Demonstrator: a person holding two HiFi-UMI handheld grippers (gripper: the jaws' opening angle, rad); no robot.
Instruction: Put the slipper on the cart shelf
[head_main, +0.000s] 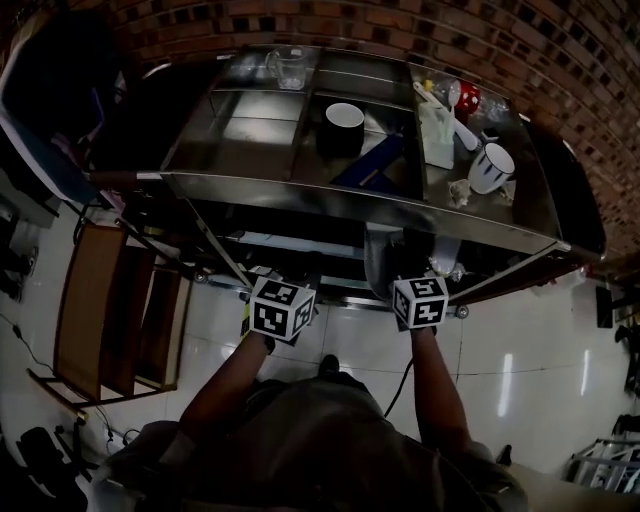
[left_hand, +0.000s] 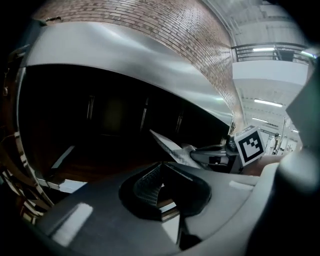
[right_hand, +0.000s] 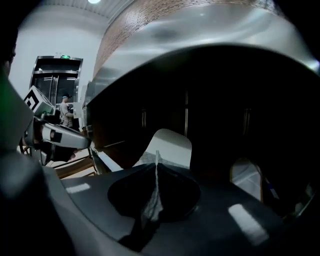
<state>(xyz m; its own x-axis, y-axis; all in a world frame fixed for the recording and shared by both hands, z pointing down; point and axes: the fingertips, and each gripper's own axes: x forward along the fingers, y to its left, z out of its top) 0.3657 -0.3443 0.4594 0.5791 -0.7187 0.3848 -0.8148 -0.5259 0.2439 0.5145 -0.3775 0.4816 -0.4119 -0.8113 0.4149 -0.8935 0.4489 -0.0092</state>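
A pale flat slipper (right_hand: 167, 146) sticks out just past my right gripper (right_hand: 157, 161), whose jaws are shut on its near edge. The left gripper view shows this from the side: the slipper (left_hand: 171, 146) juts from the right gripper (left_hand: 216, 155) into the dark space under the steel cart top (left_hand: 150, 60). In the head view both grippers sit low in front of the cart, the right gripper (head_main: 412, 285) beside the grey slipper (head_main: 382, 262) and the lower cart shelf (head_main: 290, 245). My left gripper (left_hand: 161, 172) has its jaws slightly apart with nothing between them.
On the cart top stand a black-and-white bowl (head_main: 343, 122), a glass (head_main: 289, 66), a white mug (head_main: 490, 166) and a carton (head_main: 437, 135). A wooden rack (head_main: 110, 310) stands at the left. A second pale oval shape (right_hand: 246, 177) lies under the cart.
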